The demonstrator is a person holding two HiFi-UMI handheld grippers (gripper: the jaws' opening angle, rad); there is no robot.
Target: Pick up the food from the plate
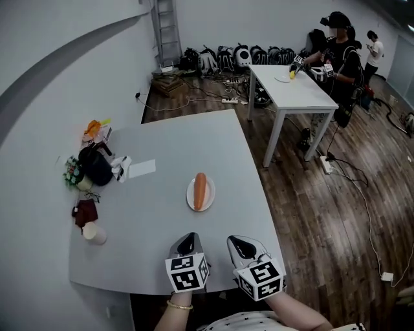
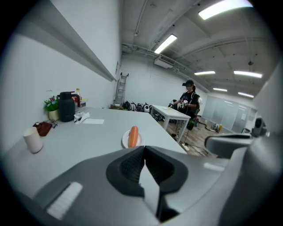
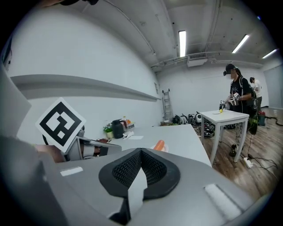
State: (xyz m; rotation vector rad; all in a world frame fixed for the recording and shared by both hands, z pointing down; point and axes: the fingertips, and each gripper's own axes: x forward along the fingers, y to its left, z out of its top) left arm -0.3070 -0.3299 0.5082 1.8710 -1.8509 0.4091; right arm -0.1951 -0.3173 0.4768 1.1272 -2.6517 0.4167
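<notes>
Strip lights (image 2: 223, 9) on the ceiling are showing only in the two gripper views, while the head view alone is taking in the wood-plank floor (image 1: 323, 213) and the cables trailing over it. From above, the sausage (image 1: 200, 191) is lying lengthwise on a small round white plate (image 1: 190, 199) near the middle of the smooth grey counter (image 1: 162, 265). In the left gripper view it is appearing end-on, straight ahead of the left tool (image 2: 143, 152). The right gripper view is catching only its orange tip, along with the left tool's black-and-white marker cube (image 3: 59, 122). Along the counter's left side a black jug (image 1: 96, 165), a pale paper cup (image 1: 94, 233) and a white sheet of paper (image 1: 141, 169) are sitting. At a white table (image 1: 294, 90) across the room a person (image 1: 337, 48) is standing. The left tool and the right tool (image 1: 240, 245) are being held side by side at the counter's near edge, clear of the plate. Each one's ribbed black pads (image 2: 132, 165) are pressing together at the tips, pinching nothing.
</notes>
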